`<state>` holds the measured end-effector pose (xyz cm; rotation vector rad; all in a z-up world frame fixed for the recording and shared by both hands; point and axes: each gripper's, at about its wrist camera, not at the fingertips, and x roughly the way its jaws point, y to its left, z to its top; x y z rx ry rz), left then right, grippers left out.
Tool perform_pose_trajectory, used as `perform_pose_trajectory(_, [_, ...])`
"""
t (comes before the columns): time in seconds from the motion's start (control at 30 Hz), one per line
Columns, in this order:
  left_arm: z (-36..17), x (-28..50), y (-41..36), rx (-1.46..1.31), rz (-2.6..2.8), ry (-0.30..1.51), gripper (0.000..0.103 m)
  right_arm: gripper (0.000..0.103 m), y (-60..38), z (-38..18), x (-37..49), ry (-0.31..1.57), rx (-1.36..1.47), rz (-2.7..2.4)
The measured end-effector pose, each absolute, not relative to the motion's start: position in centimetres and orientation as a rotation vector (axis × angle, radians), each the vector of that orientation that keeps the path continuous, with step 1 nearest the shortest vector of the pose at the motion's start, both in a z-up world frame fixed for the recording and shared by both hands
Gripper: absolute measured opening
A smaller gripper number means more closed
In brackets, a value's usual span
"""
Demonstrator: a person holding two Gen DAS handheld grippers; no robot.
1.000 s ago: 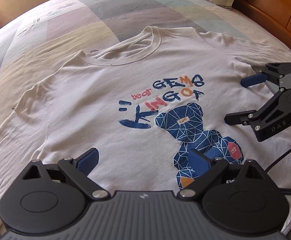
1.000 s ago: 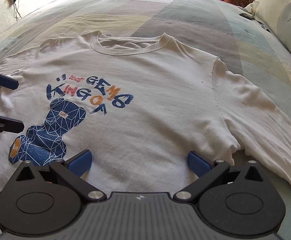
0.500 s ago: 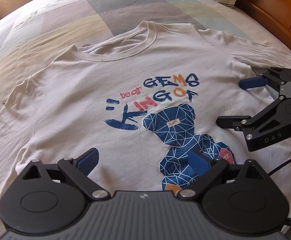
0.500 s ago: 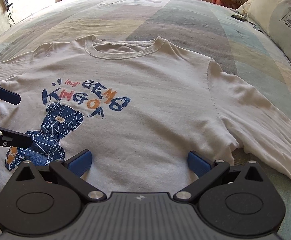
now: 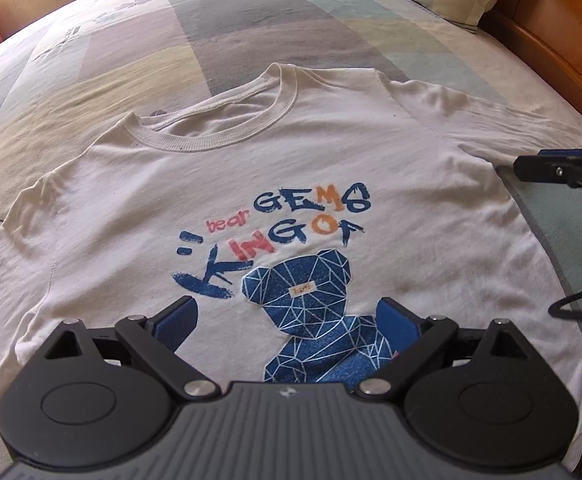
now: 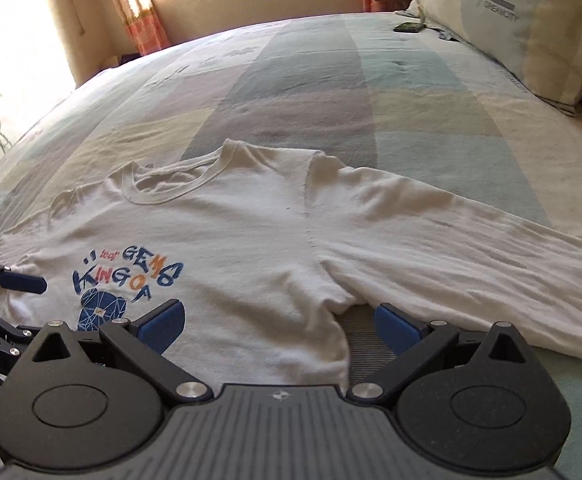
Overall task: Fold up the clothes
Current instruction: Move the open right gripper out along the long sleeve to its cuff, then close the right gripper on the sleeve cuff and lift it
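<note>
A white long-sleeved shirt [image 5: 331, 152] with a blue bear print [image 5: 303, 292] lies face up on the bed, collar [image 5: 219, 136] towards the far side. My left gripper [image 5: 287, 316] hovers open over the lower part of the print with nothing between its fingers. My right gripper [image 6: 279, 322] is open just above the shirt [image 6: 231, 240], where the sleeve [image 6: 451, 248] meets the body at the armpit. In the left wrist view the right gripper [image 5: 559, 168] shows at the right edge beside the shirt. The left gripper [image 6: 15, 304] appears at the left edge of the right wrist view.
The striped pastel bedspread [image 6: 311, 80] stretches beyond the shirt. A pillow [image 6: 523, 20] and a dark phone [image 6: 409, 27] lie at the head end, by the wooden headboard [image 5: 563, 32]. A black cable [image 5: 575, 304] loops over the bed's right side.
My right gripper has swung right, from over the shirt's body to the armpit and sleeve, and has tilted up. In the left view it has moved off to the right edge. Both stay open.
</note>
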<state>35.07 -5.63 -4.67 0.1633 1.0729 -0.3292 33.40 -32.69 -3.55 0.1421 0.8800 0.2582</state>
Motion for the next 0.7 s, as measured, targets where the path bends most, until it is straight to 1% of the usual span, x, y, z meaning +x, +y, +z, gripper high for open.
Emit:
perform_pose_trajectory(0.27, [-5.2, 36.4, -11.2, 0.251, -0.446, 1.069, 0.096, 0.103, -46.3, -4.5, 31.0, 0.812, 0.464, -0.028])
perform_pose_trajectory(0.43, [-5.7, 37.4, -13.9, 0.278, -0.492, 1.078, 0.096, 0.103, -52.8, -6.0, 29.0, 0.748, 0.638, -0.163])
perform_pose_trajectory(0.6, [-6.2, 38.1, -16.0, 0.306, -0.518, 1.091, 0.096, 0.103, -56.9, -7.8, 27.7, 0.684, 0.799, -0.225])
perform_pose_trajectory(0.7, [-6.4, 38.3, -16.9, 0.32, -0.529, 1.096, 0.096, 0.103, -57.5, -8.2, 27.9, 0.662, 0.805, -0.215])
